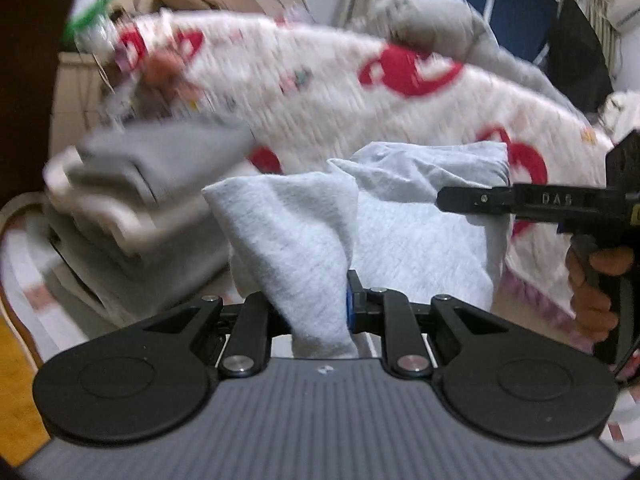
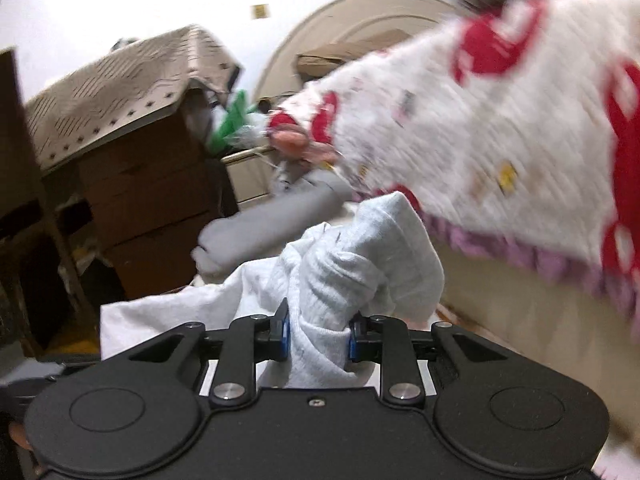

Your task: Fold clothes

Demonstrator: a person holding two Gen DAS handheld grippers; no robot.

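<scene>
Over on the left sits a stack of folded grey clothes [image 1: 132,200], blurred, resting on the bed [image 1: 24,264]. The left hand-held gripper [image 1: 316,304] is nearly closed, its blue pads pinching a bunched fold of the light grey garment [image 1: 304,240], which hangs between the two grippers and clear of the bed. It looks like soft, fleecy jersey: light, limp, no stiffness at all, so it will sag and swing wherever it isn't held. To my eye it is not slippery and should not be harmed by a firm squeeze. Corners or hem edges look like the places to take it, since a grip in the middle only makes a lump.

Further right, the right hand-held gripper [image 2: 318,336] has a thicker wad of the same cloth, ribbed like a cuff or waistband, clamped between its pads at a narrow opening. In the left wrist view its black finger lies level across the cloth, and the person's hand [image 1: 596,284] is wrapped round the grip. Both grippers point slightly downward, side by side. Behind them lies a white quilt with red prints [image 1: 360,80].
</scene>
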